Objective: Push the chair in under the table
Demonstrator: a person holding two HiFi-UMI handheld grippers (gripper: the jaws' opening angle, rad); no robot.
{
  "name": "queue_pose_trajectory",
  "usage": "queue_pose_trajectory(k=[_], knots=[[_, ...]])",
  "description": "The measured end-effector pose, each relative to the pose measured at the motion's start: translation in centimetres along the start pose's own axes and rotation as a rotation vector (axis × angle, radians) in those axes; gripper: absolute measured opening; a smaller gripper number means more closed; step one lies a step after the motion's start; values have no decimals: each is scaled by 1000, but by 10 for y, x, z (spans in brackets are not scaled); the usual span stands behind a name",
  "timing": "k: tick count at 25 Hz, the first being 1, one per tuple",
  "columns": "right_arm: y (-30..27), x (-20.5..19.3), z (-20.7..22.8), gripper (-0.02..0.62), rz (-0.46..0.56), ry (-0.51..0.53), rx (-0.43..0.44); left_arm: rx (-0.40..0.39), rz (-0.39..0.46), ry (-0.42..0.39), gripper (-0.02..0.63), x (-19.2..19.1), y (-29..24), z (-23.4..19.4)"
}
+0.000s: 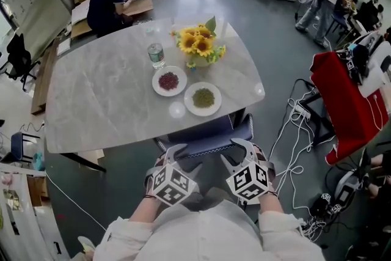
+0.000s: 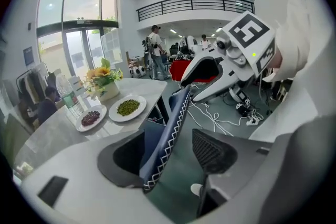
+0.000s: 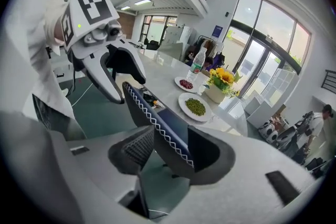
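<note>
Since the chair [image 1: 211,134] sits mostly under the grey stone tabletop [image 1: 104,101], its padded blue back, stitched in white zigzag, is the place to hold: stiff-framed, soft-skinned, probably easy to slide. Left gripper [image 2: 170,157] and right gripper [image 3: 170,152] straddle its top edge, jaws wide, not pinching.

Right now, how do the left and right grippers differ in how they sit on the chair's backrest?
The left gripper straddles the backrest near its left end in the head view; the right gripper straddles its right end. In their own views, the backrest sits nearer the pad at picture left for the left gripper, and nearer the pad at picture right for the right gripper. Both have open jaws, neither clamping it.
</note>
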State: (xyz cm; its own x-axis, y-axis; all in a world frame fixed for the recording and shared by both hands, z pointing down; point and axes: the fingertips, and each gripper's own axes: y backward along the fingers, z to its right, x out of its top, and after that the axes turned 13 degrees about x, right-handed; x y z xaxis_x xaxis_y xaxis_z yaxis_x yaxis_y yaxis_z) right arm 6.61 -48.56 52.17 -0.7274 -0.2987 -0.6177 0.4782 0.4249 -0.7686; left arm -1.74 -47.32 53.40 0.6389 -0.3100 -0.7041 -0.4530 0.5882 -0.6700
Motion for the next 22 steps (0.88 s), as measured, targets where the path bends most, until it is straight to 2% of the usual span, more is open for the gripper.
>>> queue_pose_trajectory(k=[2, 7, 10, 12, 15, 19, 22], knots=[[8, 10, -2, 163, 50, -7, 10, 11, 31, 68, 279, 9, 8, -3], [35, 43, -5, 163, 179, 5, 21, 39, 142, 296, 278, 41, 34, -14], [58, 65, -6, 163, 273, 25, 32, 16, 237, 431, 277, 69, 53, -14], [75, 79, -6, 160, 342, 15, 44, 12, 301, 492, 268, 85, 67, -15], [103, 100, 0, 116, 478, -46, 43, 44, 375, 505, 210, 105, 86, -18], [140, 125, 4, 83, 652, -140, 47, 96, 429, 434, 172, 120, 102, -9], [164, 135, 2, 48, 743, -158, 63, 97, 480, 465, 113, 134, 114, -5]])
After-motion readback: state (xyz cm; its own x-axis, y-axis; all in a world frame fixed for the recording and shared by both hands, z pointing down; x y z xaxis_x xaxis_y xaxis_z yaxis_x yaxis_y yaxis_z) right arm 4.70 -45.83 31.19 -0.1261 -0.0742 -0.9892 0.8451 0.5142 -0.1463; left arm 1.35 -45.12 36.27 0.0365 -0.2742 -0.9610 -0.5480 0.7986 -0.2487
